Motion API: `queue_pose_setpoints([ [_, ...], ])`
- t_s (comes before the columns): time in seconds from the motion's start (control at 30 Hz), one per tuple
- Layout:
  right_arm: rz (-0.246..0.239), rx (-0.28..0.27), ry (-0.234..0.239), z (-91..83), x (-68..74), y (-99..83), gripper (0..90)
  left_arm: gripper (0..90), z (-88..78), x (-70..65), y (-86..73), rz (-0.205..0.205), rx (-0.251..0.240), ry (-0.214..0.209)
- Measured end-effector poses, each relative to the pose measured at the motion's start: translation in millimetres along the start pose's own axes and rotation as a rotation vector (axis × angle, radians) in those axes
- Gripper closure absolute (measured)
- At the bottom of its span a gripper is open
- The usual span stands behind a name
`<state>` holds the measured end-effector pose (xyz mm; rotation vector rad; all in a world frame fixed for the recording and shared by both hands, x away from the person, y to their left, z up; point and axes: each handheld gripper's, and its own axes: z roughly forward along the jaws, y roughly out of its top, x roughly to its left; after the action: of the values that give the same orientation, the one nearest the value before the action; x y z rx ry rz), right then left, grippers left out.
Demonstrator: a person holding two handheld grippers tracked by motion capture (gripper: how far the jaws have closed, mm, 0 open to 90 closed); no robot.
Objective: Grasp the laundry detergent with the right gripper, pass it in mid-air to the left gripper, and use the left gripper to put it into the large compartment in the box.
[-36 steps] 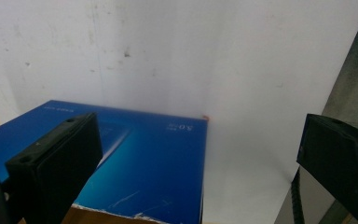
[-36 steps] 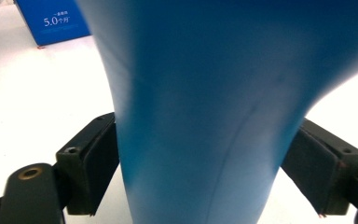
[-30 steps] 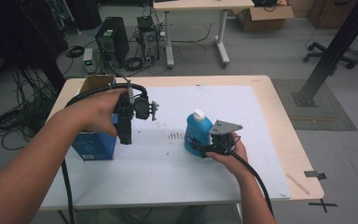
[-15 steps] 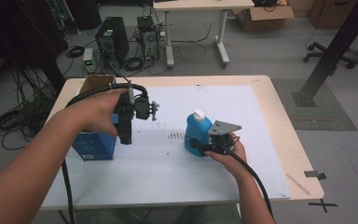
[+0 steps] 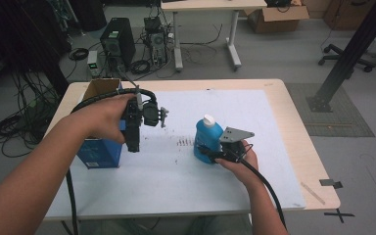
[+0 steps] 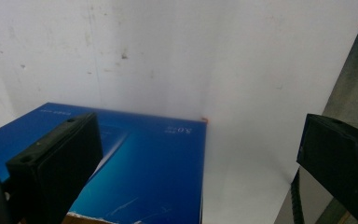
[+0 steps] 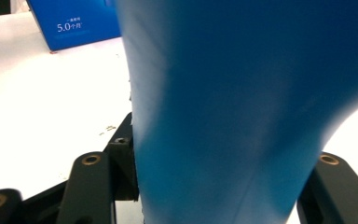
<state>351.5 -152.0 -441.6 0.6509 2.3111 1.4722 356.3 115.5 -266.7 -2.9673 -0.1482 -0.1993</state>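
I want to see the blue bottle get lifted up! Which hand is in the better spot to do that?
The right one, probably. The right gripper already has its jaws around the blue bottle, which stands upright on the table. The left gripper is open, over by the blue box.

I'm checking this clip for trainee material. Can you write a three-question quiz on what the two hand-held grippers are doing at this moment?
1. True or false: the right hand-held gripper is closed on the bottle.
2. What lies under the left hand-held gripper? A) keyboard B) box C) plate
3. Fill in: the bottle's cap is ____ in colour.

Key: 1 true. 2 B, the blue box, with the jaws wide apart above it. 3 white.
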Motion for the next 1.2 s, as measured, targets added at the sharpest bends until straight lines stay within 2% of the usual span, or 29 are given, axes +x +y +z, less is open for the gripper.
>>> queue_pose_setpoints([
  [0.33,-0.001,0.008,-0.014,-2.4,-1.7,4.2,45.0,0.3,-3.4,-0.2,2.3,0.004,0.003,0.000],
  [0.53,-0.034,0.005,0.011,-13.6,-0.2,20.9,44.8,0.3,-8.2,1.8,1.6,-0.002,-0.002,0.002],
  [0.73,-0.076,-0.002,0.096,-27.1,6.1,39.0,44.6,0.3,-17.1,2.9,3.1,0.007,-0.033,-0.002],
  [0.77,-0.076,-0.002,0.096,-27.1,6.1,39.0,44.6,0.4,-17.1,2.9,3.1,0.007,-0.033,-0.002],
  [0.8,-0.096,0.002,0.142,-31.3,9.4,43.8,44.6,0.4,-20.1,3.5,5.3,0.013,-0.023,-0.002],
  [0.83,-0.103,0.005,0.158,-33.1,11.2,45.8,44.6,0.4,-20.9,3.7,6.1,0.014,-0.022,-0.003],
  [1.07,-0.155,0.014,0.230,-39.7,22.4,56.2,44.5,0.3,-27.4,2.3,16.8,0.043,-0.029,-0.014],
  [1.2,-0.184,0.015,0.270,-38.8,28.4,60.0,44.4,0.4,-30.9,0.0,22.1,0.057,-0.051,-0.025],
])
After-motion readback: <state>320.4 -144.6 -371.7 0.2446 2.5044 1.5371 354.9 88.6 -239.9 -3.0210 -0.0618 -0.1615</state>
